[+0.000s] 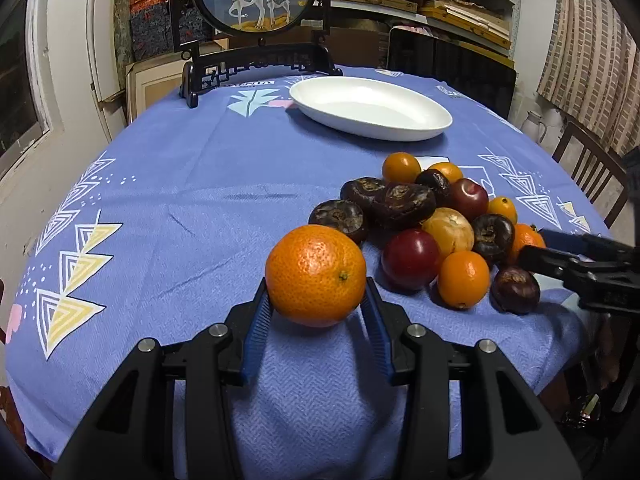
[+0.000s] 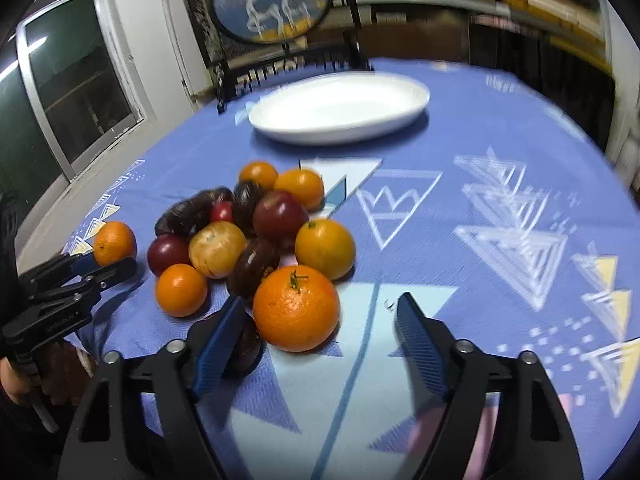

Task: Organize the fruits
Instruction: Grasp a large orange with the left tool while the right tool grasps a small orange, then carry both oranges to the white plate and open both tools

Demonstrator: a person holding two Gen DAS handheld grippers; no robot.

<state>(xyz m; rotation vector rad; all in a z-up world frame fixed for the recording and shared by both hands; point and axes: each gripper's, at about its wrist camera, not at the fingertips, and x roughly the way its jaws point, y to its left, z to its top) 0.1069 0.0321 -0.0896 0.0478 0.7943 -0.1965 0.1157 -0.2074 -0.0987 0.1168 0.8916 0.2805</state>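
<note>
My left gripper (image 1: 316,300) is shut on a large orange (image 1: 315,275) and holds it just left of the fruit pile (image 1: 432,220); the same orange shows in the right wrist view (image 2: 115,242). The pile holds small oranges, dark red plums and brown water chestnuts. My right gripper (image 2: 320,316) is open, its fingers on either side of another large orange (image 2: 297,307) at the pile's near edge; its left finger (image 2: 220,340) rests beside a dark fruit. An empty white oval plate (image 1: 372,109) lies beyond the pile, also in the right wrist view (image 2: 340,108).
The round table has a blue patterned cloth (image 1: 180,200). A dark framed deer screen (image 1: 256,0) stands at the table's far edge. A wooden chair (image 1: 592,176) stands at the right. Shelves with boxes line the back wall.
</note>
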